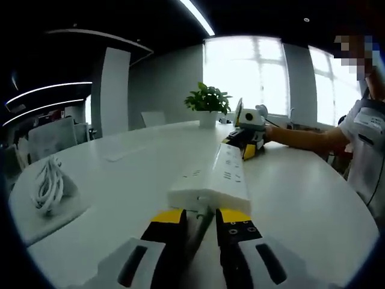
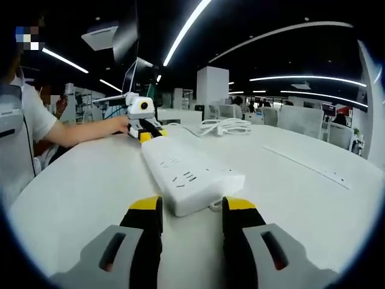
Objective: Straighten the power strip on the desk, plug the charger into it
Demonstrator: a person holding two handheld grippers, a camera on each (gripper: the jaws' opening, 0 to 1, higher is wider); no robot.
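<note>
A white power strip point(image 1: 218, 174) lies flat on the round white table point(image 1: 120, 205), running straight away from my left gripper point(image 1: 201, 218). Its near end sits just beyond my left jaws, which stand apart with nothing clamped. At the strip's far end is my right gripper point(image 1: 248, 144), held by a person's hand. In the right gripper view the same strip point(image 2: 183, 171) points at the left gripper point(image 2: 142, 123); my right gripper point(image 2: 192, 211) is open, its jaws flanking the strip's near end. A coiled white cable bundle point(image 1: 49, 185) point(image 2: 225, 126) rests off to the side.
A potted plant point(image 1: 208, 102) stands at the table's far edge. The person's arm point(image 1: 304, 137) point(image 2: 75, 131) reaches over the table from a seat beside it. Office chairs point(image 2: 301, 120) ring the far side. A long flat panel point(image 2: 307, 164) is set into the tabletop.
</note>
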